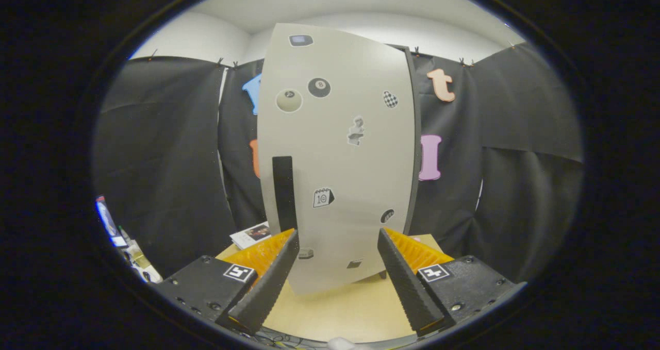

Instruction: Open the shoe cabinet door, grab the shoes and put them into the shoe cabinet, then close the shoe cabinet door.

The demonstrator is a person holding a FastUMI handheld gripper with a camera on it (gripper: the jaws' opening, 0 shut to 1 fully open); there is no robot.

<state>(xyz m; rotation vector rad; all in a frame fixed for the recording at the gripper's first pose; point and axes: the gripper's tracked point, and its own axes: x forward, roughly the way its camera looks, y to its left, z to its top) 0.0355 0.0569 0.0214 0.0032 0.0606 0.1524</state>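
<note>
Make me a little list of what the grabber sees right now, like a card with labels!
cabinet: tall pale shoe cabinet standing on the wooden table
door: shut, covered in stickers
handle: dark upright bar, just beyond one finger's tip
gripper: open, holding nothing
booklet: on the table beside the cabinet
</note>
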